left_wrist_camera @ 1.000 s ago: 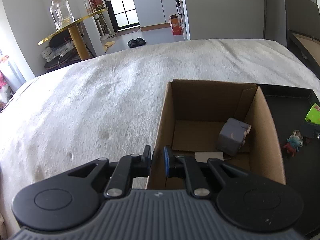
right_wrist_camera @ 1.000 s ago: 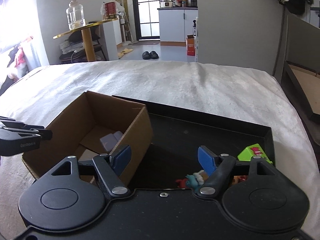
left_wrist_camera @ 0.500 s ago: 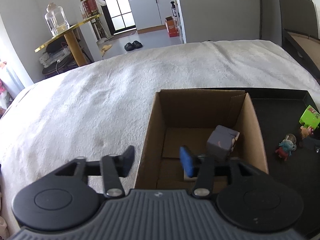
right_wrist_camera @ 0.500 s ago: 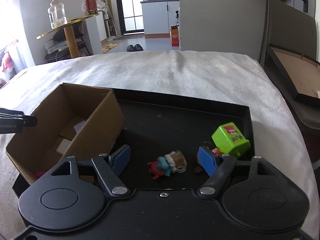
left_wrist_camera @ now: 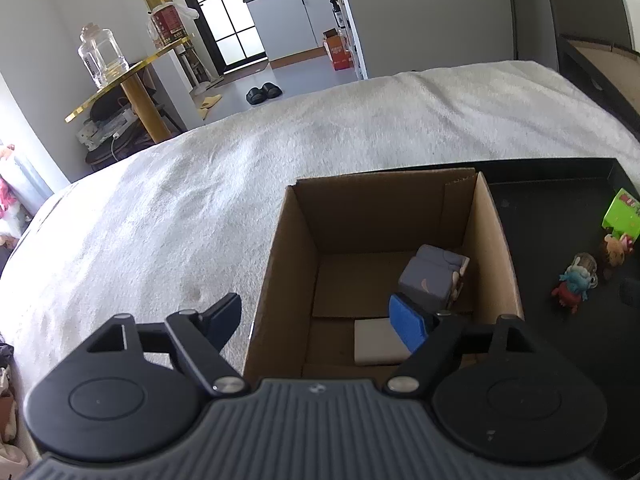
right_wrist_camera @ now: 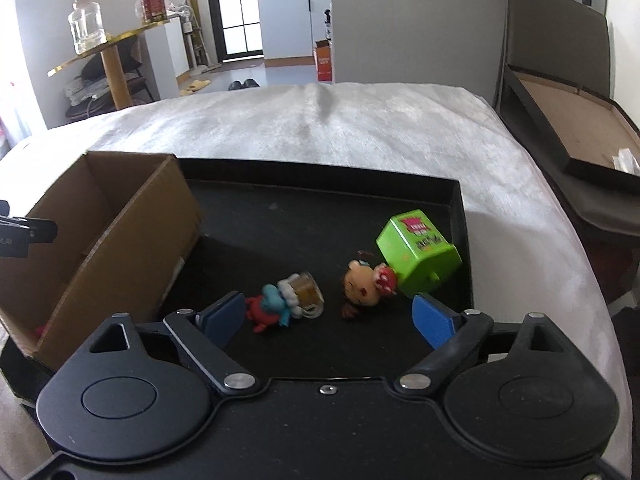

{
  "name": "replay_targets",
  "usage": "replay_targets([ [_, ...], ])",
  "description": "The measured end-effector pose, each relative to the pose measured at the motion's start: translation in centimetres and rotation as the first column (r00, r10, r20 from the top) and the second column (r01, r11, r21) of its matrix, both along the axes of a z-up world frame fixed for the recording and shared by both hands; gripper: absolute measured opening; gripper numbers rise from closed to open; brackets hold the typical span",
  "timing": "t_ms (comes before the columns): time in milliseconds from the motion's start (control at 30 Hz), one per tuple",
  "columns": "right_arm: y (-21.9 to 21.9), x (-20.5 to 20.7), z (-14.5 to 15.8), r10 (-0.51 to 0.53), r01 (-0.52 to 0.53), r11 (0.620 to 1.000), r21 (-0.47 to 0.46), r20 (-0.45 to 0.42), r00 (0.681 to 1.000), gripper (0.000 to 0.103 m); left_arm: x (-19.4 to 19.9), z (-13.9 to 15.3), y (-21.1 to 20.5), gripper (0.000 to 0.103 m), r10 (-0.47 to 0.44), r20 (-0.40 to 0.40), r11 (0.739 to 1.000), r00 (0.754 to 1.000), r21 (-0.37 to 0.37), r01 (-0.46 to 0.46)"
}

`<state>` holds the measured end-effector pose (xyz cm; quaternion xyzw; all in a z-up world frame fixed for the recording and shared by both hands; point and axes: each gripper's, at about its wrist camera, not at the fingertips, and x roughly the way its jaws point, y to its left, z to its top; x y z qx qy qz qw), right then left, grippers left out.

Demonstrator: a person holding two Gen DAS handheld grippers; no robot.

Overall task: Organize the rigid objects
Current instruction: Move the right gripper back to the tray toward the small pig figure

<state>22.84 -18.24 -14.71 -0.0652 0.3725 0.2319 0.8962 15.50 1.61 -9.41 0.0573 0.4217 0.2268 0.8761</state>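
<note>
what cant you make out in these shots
- Box floor, right wrist view: hidden behind its near wall.
- Red item in the box corner: mostly hidden by that wall.
- Green box, left wrist view: cut off by the frame edge.
- White pad in the box: partly behind the left gripper's finger.

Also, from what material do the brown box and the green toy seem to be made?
The brown box looks like corrugated cardboard, matte: raw brown walls, folded flaps and thin cut edges show. The green toy appears to be hard moulded plastic, smooth and slightly glossy, with a printed sticker on top; this stays a guess from its look.
</note>
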Motion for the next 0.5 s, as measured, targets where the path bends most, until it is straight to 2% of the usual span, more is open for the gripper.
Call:
replay_targets([
  [267, -1.0, 0.5, -1.6, -0.020, 0.020, 1.000, 0.002, -0.031, 0.999, 0.091, 0.7, -0.7, -0.5, 0.081, 0.000, -0.024, 1.000, 1.000, 0.019, 0.000],
  [500, -1.1, 2.0, -2.8, -0.050, 0.051, 0.999, 0.012, -0.051, 0.997, 0.083, 1.0, -1.2, -0.6, 0.081, 0.007, -0.040, 1.000, 0.999, 0.023, -0.006],
])
